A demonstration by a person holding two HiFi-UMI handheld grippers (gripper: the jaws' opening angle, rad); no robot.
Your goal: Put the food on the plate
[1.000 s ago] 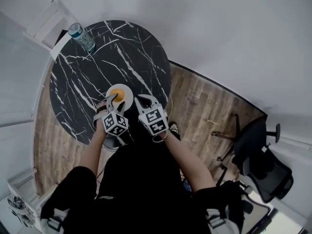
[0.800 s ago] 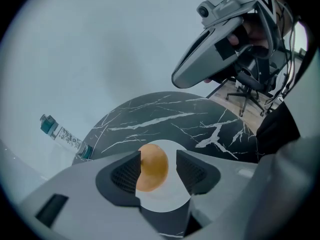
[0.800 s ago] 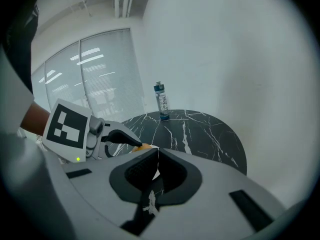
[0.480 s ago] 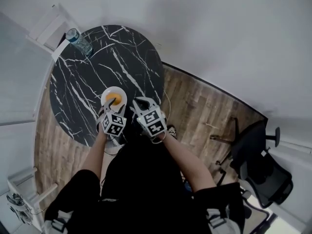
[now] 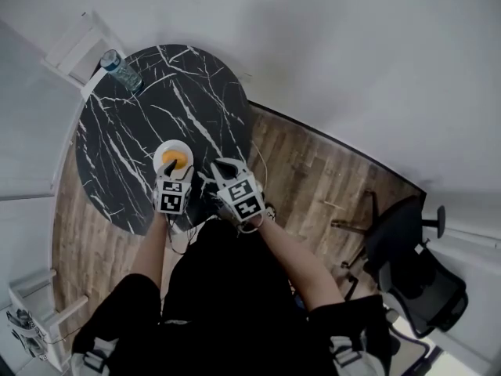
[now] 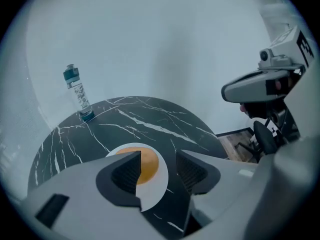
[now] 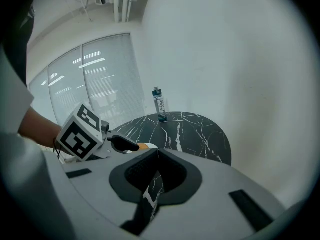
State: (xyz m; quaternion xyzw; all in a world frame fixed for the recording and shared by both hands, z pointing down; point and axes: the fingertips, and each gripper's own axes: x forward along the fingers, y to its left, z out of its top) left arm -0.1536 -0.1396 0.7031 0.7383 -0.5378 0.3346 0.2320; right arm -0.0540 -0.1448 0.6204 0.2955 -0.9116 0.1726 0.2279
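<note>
The food (image 5: 174, 160), a round orange piece, lies on the white plate (image 5: 162, 151) close to the person's edge of the black marbled surface (image 5: 196, 92). The left gripper (image 5: 177, 177) hangs at the plate's near side with its fingers (image 6: 125, 174) spread and empty. Beside it, the right gripper (image 5: 225, 165) has its fingers (image 7: 140, 176) pressed together on nothing, and a water bottle (image 5: 119, 67) stands upright at the far edge.

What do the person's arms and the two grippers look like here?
Left gripper and right gripper: light grey shells, each claw lined with black ribbed pads. Each carries a white cube with black square markers. The person's sleeves are black.
</note>
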